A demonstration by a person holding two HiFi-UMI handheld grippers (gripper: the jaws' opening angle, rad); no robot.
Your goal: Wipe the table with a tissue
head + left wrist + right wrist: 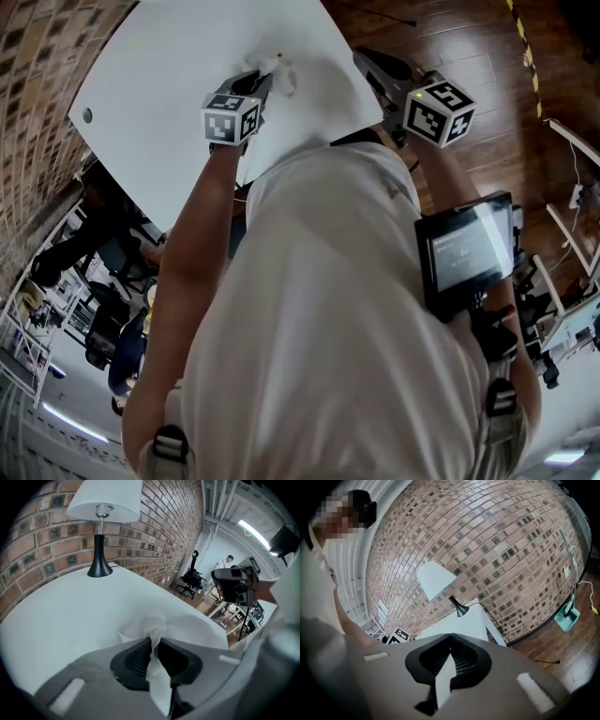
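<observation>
A crumpled white tissue [274, 69] lies on the white table [187, 56], pinched at its near end by my left gripper [265, 82], which points steeply down at it. In the left gripper view the tissue [157, 626] bunches up in front of the jaws and a strip of it runs back between them, so the left gripper [153, 640] is shut on it. My right gripper [368, 58] hovers by the table's right edge, apart from the tissue. In its own view the right gripper [450, 635] has its tips together, with a pale strip showing behind them.
A lamp with a black base and white shade [101, 527] stands at the table's far end by the brick wall [497, 536]. Wooden floor [469, 47] lies right of the table. Office chairs [190, 579] stand beyond. A screen device [464, 248] sits on the person's right arm.
</observation>
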